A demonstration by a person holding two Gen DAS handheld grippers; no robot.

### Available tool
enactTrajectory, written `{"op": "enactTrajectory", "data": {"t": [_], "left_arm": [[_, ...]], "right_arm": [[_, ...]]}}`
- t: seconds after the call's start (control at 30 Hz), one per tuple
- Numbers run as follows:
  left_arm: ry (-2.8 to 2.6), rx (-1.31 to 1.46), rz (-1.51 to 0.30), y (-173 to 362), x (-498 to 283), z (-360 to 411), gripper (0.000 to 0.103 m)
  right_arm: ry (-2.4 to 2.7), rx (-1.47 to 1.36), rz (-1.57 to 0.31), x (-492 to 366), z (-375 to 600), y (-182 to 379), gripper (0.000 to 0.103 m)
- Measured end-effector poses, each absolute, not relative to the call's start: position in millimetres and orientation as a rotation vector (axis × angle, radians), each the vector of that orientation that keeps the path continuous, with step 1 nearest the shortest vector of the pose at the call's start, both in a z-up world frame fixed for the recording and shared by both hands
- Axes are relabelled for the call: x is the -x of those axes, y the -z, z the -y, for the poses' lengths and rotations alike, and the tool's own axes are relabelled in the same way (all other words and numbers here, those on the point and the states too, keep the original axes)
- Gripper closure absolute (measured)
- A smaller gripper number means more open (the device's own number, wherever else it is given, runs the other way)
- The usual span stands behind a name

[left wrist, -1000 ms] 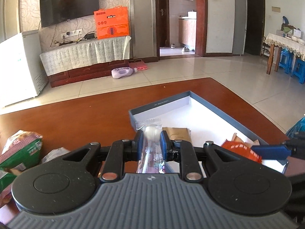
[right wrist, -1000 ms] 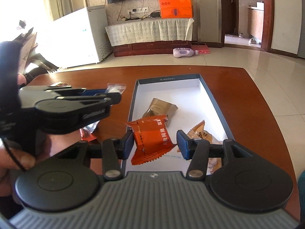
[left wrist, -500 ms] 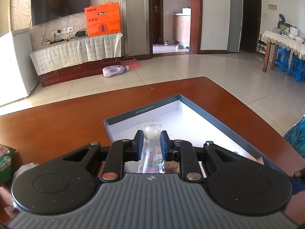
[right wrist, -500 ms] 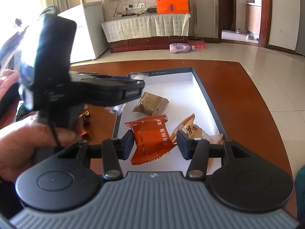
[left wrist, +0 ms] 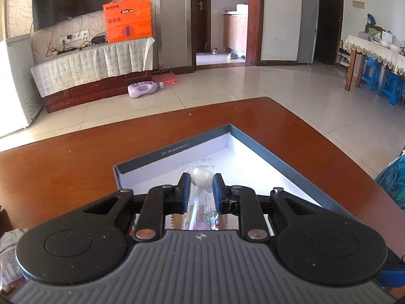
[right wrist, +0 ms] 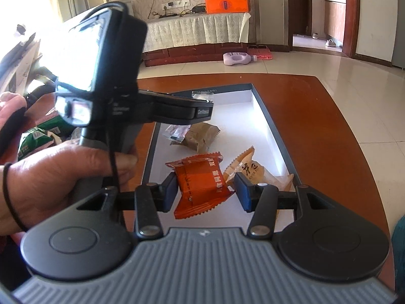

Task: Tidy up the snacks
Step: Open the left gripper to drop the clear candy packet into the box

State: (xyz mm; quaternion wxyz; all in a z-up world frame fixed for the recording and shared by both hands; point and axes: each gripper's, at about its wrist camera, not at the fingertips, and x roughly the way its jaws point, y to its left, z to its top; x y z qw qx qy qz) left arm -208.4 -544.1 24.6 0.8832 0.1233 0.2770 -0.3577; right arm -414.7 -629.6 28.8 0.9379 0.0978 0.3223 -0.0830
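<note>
My left gripper (left wrist: 201,182) is shut on a clear-wrapped lollipop (left wrist: 201,177) and holds it over the white inside of a grey-rimmed box (left wrist: 255,149). In the right wrist view the left gripper (right wrist: 202,109) reaches over the box (right wrist: 274,136) from the left, above a brown packet (right wrist: 202,136). My right gripper (right wrist: 205,190) is open around an orange snack packet (right wrist: 200,185) that lies in the box. A beige packet (right wrist: 255,172) lies beside its right finger.
The box sits on a brown wooden table (right wrist: 329,126). Green snack bags (right wrist: 38,139) lie on the table at the left. A blue bag (left wrist: 395,177) is past the table's right edge.
My left gripper has moved right and forward with the lollipop, from the box's left edge to over its inside. The right gripper has stayed open around the orange packet.
</note>
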Motion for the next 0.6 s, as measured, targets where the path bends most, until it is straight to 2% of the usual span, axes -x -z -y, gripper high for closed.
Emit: {"op": "enactTrajectory", "data": {"t": [0.37, 0.43, 0.6], "left_arm": [[0.715, -0.273, -0.601, -10.1, 198.0, 551.4, 0.079], [0.711, -0.274, -0.604, -9.1, 197.2, 551.6, 0.076], [0.710, -0.267, -0.605, -10.9, 199.8, 548.9, 0.074]], "right_arm": [[0.171, -0.208, -0.665, 411.7, 633.7, -27.3, 0.051], [0.173, -0.207, -0.667, 411.0, 633.4, -26.8, 0.051], [0.175, -0.206, -0.674, 408.2, 633.2, -25.1, 0.051]]}}
